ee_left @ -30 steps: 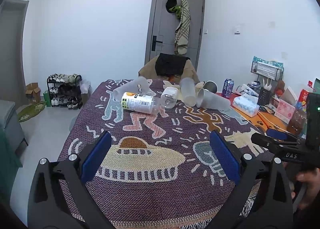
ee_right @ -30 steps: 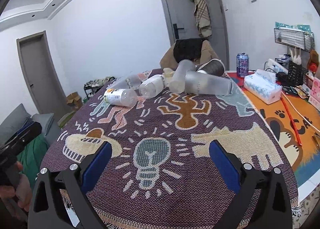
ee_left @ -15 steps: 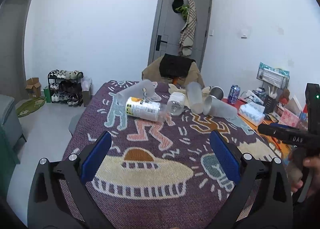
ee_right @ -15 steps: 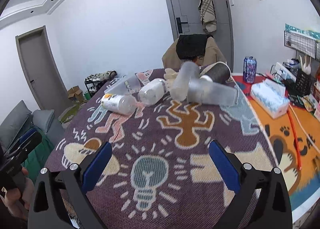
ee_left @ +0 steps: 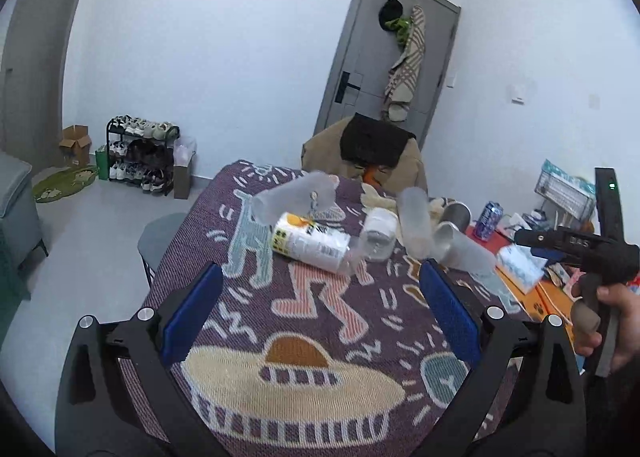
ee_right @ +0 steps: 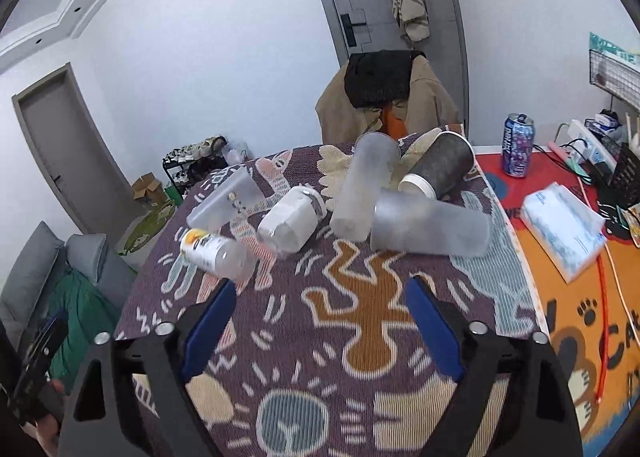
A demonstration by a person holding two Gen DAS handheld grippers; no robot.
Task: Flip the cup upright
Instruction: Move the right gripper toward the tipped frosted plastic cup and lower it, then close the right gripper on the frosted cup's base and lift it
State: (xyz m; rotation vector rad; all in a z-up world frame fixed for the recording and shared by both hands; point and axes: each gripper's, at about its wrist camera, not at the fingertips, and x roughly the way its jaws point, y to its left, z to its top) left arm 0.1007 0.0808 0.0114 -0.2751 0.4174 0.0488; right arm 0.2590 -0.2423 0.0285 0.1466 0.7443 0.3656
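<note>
Both grippers spread wide, nothing between the pads, both above the patterned tablecloth (ee_right: 360,321) with no contact. Left gripper (ee_left: 320,309) sits over the near left part of the cloth, blue pads aimed at the pile; right gripper (ee_right: 320,329) over the orange figure print, nearer the pile. The right gripper's handle shows at the right edge of the left wrist view, held in the person's hand (ee_left: 612,321). The cups lie in a cluster across the far half of the table, all on their sides or tilted. Frosted cup (ee_right: 430,225) lies on its side, closest to the right gripper, open end toward the right; hard to say whether it touches the tall frosted cup (ee_right: 366,187) that leans tilted just left of it. Dark paper cup (ee_right: 440,169) lies behind those two, white rim toward the camera. Left of them: white-wrapped cup (ee_right: 290,221) on its side, labelled clear bottle (ee_right: 212,253) lying near the left edge of the cloth, and another frosted cup (ee_right: 226,203) lying behind it. In the left wrist view the bottle (ee_left: 310,243) is the nearest item to the left gripper, well apart from it. Off the cloth on the right: blue drink can (ee_right: 518,145) upright and tissue pack (ee_right: 562,229) on the orange mat. Chair with a draped jacket (ee_right: 384,97) behind the table.
</note>
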